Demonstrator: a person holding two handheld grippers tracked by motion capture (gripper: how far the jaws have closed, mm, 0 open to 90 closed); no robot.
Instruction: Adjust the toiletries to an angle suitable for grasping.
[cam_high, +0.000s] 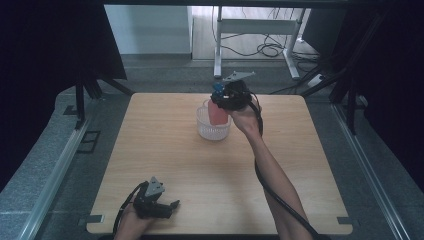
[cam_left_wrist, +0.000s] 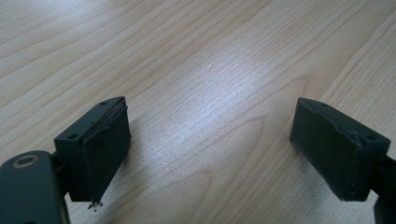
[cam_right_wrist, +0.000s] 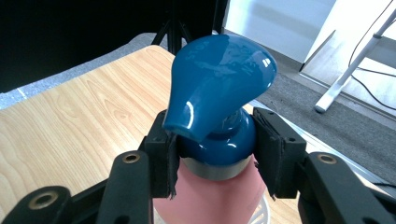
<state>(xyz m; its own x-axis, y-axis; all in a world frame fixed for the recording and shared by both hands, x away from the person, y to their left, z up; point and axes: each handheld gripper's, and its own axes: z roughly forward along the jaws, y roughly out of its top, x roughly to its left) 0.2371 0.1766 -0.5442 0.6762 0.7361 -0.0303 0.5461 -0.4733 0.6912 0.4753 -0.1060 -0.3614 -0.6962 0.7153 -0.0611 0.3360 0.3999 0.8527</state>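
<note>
Bottle (cam_right_wrist: 219, 121), clamped at its blue neck by the right gripper (cam_right_wrist: 215, 154), hangs upright over the bowl (cam_high: 212, 131) at frame centre for lowering in; left gripper (cam_left_wrist: 210, 149) rests open.

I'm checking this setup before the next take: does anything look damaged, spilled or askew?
Only a small flaw: in the left gripper view, the pad of the left tool is frayed at its lower corner. No spill shows. The right tool grips the pink spray bottle at its blue neck, upright in the clear basket.

- The table (cam_high: 165, 150) is light wood grain, smooth with a soft sheen.
- The bottle (cam_right_wrist: 210, 200) has a matt pink body.
- Its pump head (cam_right_wrist: 219, 79) is glossy blue plastic.
- The basket (cam_high: 212, 131) looks like clear ribbed plastic.
</note>
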